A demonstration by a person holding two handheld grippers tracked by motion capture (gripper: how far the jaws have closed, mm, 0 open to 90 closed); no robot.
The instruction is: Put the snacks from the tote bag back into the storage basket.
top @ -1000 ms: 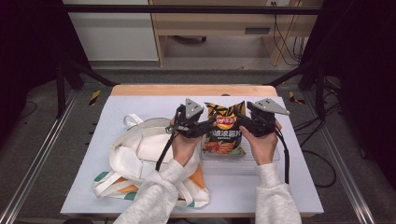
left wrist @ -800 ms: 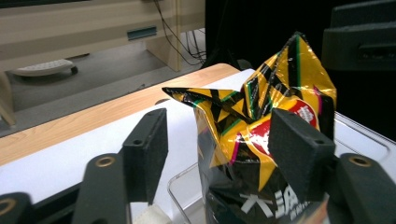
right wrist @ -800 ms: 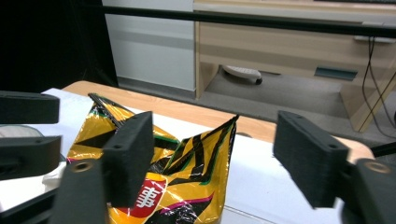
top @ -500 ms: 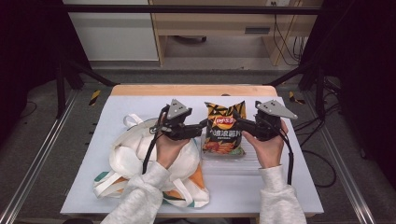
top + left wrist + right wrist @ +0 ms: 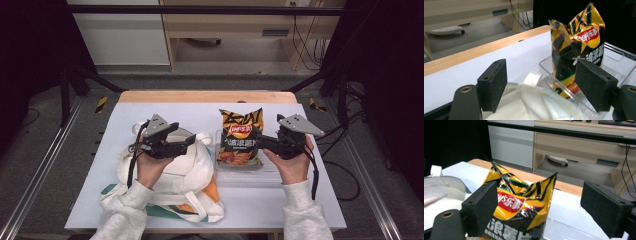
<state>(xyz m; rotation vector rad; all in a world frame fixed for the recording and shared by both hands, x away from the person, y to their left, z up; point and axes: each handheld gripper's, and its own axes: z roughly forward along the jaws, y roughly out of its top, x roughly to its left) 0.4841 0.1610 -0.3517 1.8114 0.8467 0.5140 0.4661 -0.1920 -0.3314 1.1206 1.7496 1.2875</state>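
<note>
I have both grippers spread wide and holding nothing: the jaws of the left gripper (image 5: 192, 140) and of the right gripper (image 5: 254, 136) have just been opening, and nothing sits between either pair. The chip bag (image 5: 240, 138) now stands upright in the clear tray (image 5: 245, 176) right of the table's (image 5: 320, 200) middle, leaning slightly, with my right jaws just beside it but not touching. My left gripper hovers over the white tote bag (image 5: 175, 180) lying crumpled on the near left. As I judge it, the bag is placed and released; any further packing remains undone
</note>
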